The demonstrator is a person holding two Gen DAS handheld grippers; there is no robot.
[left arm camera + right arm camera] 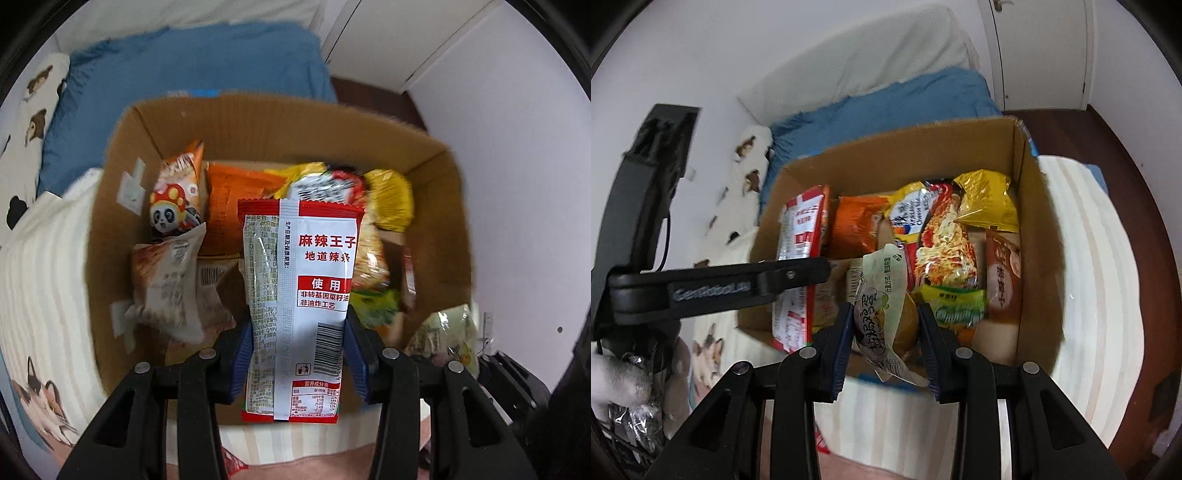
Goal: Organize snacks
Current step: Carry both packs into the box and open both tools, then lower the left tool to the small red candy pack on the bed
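Red-and-white spicy-strip packet (299,306) upright over the open cardboard box (280,122) (already crowded with snacks).

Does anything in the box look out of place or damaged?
Nothing looks damaged or spilled. The packets in the box lie jumbled. Each gripper holds one above it: left a red-white packet, right a pale packet.

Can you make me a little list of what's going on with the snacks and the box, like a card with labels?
place: a cardboard box sitting on a striped blanket
in the box: many snack packets, such as a yellow bag and an orange packet
left gripper: shut on a red and white spicy strip packet, held over the box
right gripper: shut on a pale green snack packet, held above the box's near edge
behind the box: a blue blanket
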